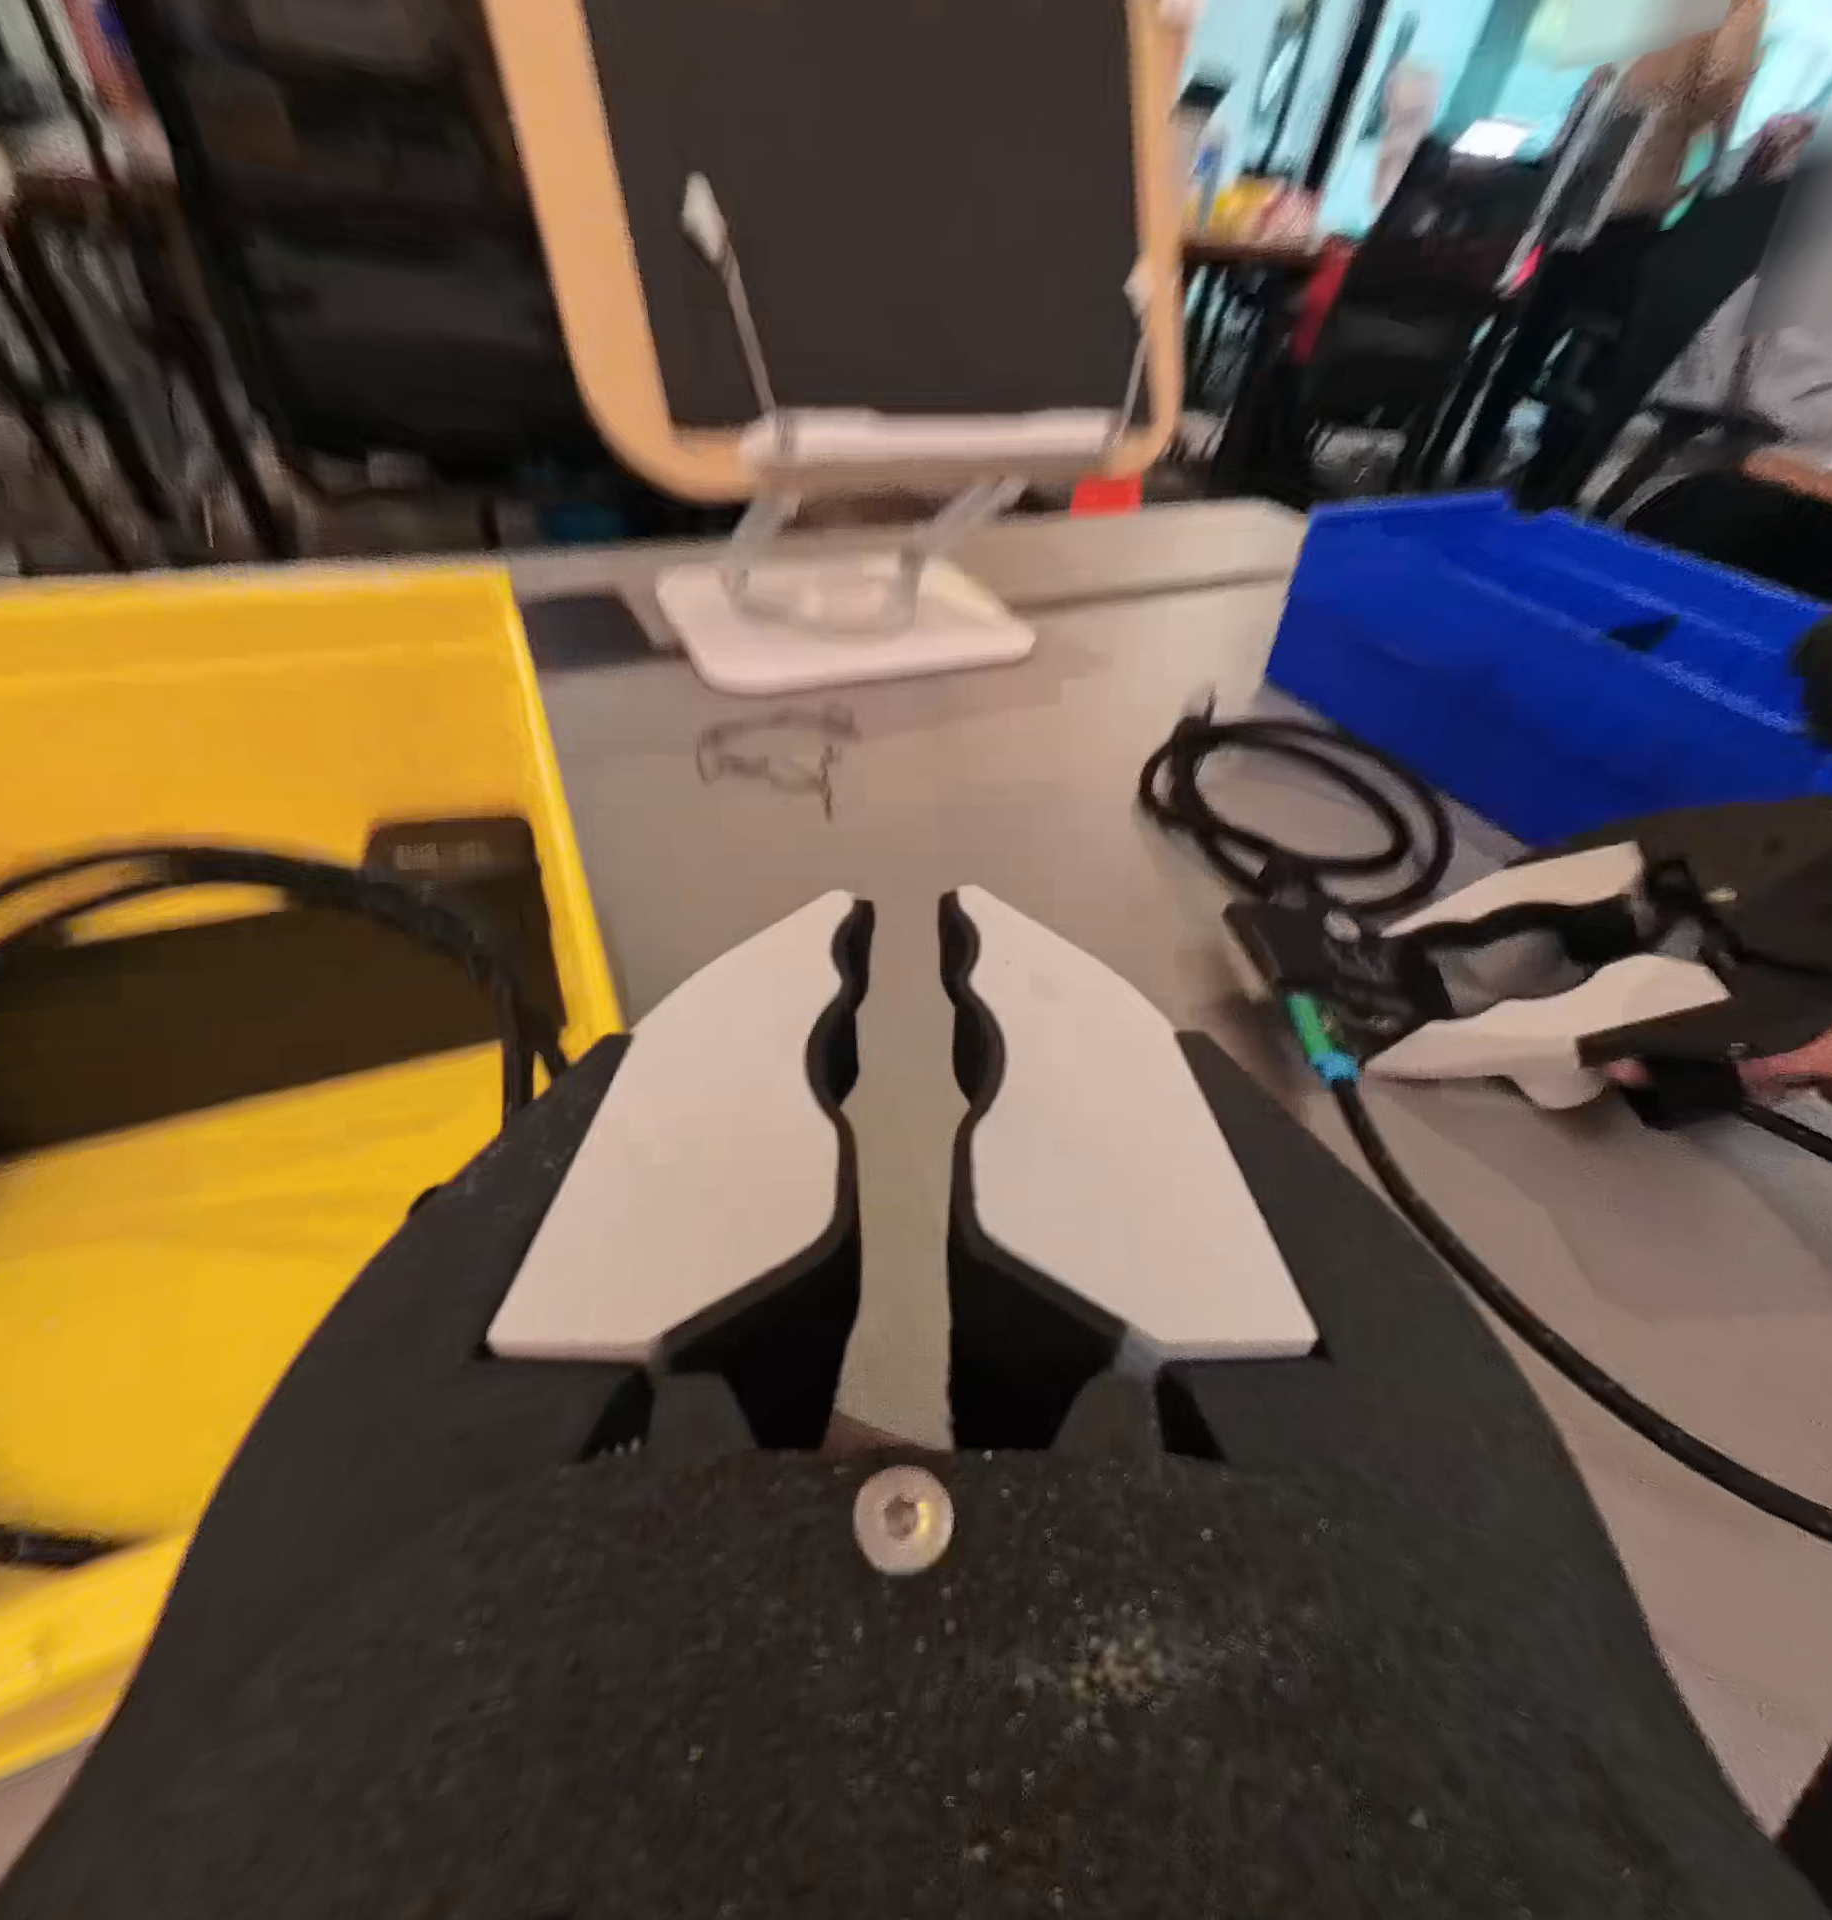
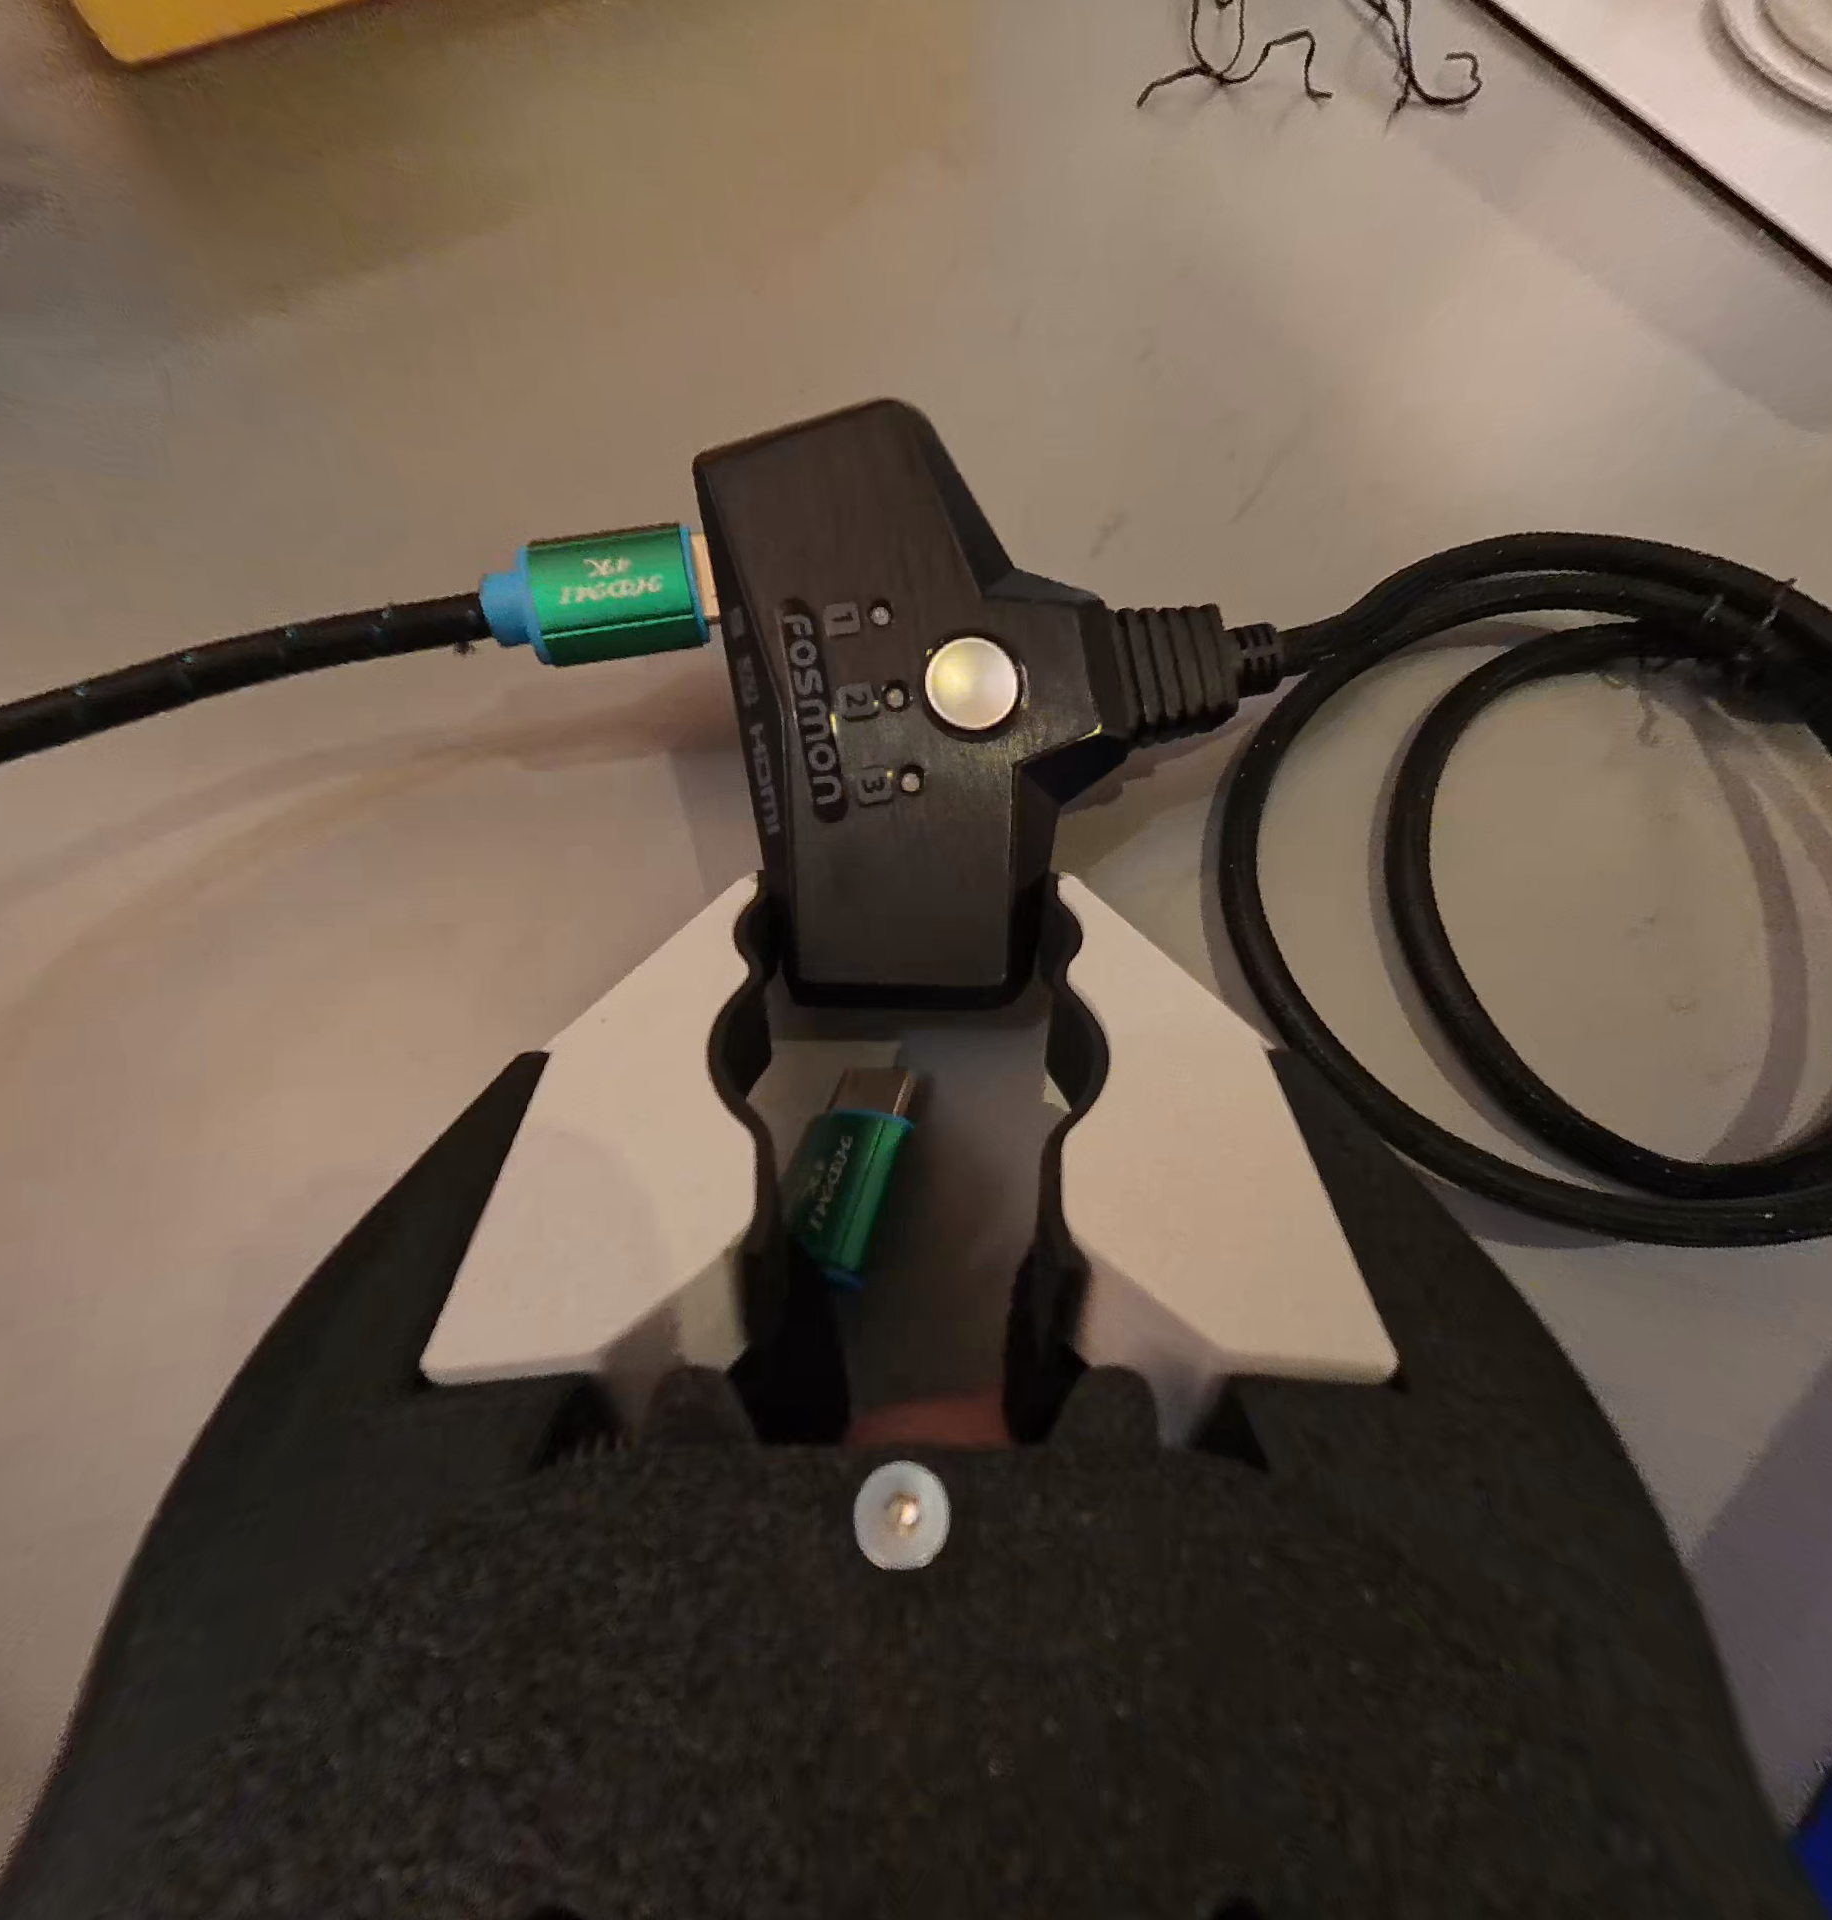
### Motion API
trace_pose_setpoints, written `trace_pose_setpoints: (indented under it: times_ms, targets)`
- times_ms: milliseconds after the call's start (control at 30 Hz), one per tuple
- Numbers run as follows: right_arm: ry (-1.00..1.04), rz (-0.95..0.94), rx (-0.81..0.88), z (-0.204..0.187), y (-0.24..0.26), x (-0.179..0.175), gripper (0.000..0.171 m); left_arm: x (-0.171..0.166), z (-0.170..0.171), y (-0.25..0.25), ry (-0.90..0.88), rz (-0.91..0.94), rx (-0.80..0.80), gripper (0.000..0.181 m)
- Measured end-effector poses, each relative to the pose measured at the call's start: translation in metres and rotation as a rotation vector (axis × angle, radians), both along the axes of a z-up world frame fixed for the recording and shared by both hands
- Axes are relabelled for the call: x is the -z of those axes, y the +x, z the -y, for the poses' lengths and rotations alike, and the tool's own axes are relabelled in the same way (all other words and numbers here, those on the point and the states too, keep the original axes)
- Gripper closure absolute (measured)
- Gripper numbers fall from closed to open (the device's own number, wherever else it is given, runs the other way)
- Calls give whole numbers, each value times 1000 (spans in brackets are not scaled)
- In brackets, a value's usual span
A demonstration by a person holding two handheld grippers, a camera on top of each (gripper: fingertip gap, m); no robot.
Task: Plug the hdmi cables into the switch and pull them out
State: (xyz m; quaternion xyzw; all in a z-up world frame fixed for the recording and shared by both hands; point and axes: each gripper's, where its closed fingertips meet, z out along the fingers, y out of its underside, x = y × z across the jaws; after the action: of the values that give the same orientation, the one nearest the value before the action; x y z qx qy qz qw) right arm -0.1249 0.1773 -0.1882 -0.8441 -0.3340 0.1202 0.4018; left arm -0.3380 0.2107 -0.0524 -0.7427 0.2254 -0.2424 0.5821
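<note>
The right gripper [image 2: 907, 914] lies low on the grey table [image 2: 372, 364], its fingers squeezing the near end of the black switch [image 2: 881, 707]. The left gripper [image 1: 907, 914] floats above the table, a little apart, holding nothing. A yellow bin [image 1: 216, 707] and blue bin [image 1: 1514, 644] sit at the sides. One green plug [image 2: 605, 608] sits in the switch's side; another green plug [image 2: 850, 1184] lies loose under the right gripper.

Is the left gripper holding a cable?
No, the left gripper is empty, its fingers apart over bare table.

Left view faces across the table [image 1: 995, 831]; right looks down closely, sharing the switch [image 2: 891, 727]
</note>
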Motion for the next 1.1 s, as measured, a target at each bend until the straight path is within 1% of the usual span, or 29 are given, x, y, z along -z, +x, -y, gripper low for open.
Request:
trace_pose_setpoints:
  times_ms: [33, 100, 133, 200, 233, 267, 367, 433, 467, 533, 600, 633, 700, 767, 833, 900, 967, 1000, 1033, 1100]
  targets:
    - [-12, -9, 0, 0, 0, 1, 121, -13, 3, 1, 57, 6, 24, 170]
    - [-50, -39, -3, 2, 0, 2, 121, -28, 7, 1, 75, 4, 76, 157]
    - [-61, -53, -2, 3, 0, 2, 121, -34, 3, -4, 73, 8, 71, 155]
    - [-75, -76, 4, 3, 2, 1, 121, -37, -21, -36, 49, -6, -79, 162]
    - [-78, -82, 5, 3, 2, 1, 121, -31, -34, -52, -4, -40, -144, 161]
    - [-79, -84, 5, 3, 2, 1, 121, -22, -45, -64, -62, -80, -169, 157]
    - [-61, -94, -7, 4, 1, -3, 121, 16, -69, -85, -271, -196, -199, 146]
    - [-46, -104, -18, 5, 0, -6, 116, 34, -74, -77, -383, -180, -132, 143]
    - [-37, -108, -16, 5, 1, -8, 114, 38, -78, -75, -415, -146, -132, 143]
    - [-17, -114, -14, 7, 2, -13, 112, 43, -82, -70, -434, -112, -116, 156]
    - [10, -120, -4, 7, 4, -20, 112, 54, -82, -67, -472, -140, -98, 160]
    - [21, -126, 0, 7, 4, -23, 112, 54, -79, -63, -474, -149, -54, 174]
    - [44, -142, 8, 7, 5, -28, 112, 51, -80, -64, -438, -178, -60, 174]
    - [67, -165, 17, 6, 5, -35, 113, 40, -78, -68, -378, -228, -75, 174]
    - [90, -208, 20, 7, 3, -45, 113, 14, -73, -69, -258, -275, -77, 175]
    - [112, -275, 17, 8, -1, -58, 113, -21, -59, -63, -100, -351, -76, 174]
    - [111, -376, 0, 11, -8, -75, 113, -58, -31, -36, 115, -442, 20, 175]
    - [103, -443, -14, 13, -12, -85, 113, -69, -13, -20, 192, -487, 61, 175]
    - [83, -512, -34, 17, -16, -94, 112, -73, 7, -1, 258, -537, 126, 175]
    - [17, -646, -94, 26, -26, -112, 111, -58, 48, 37, 380, -644, 273, 176]
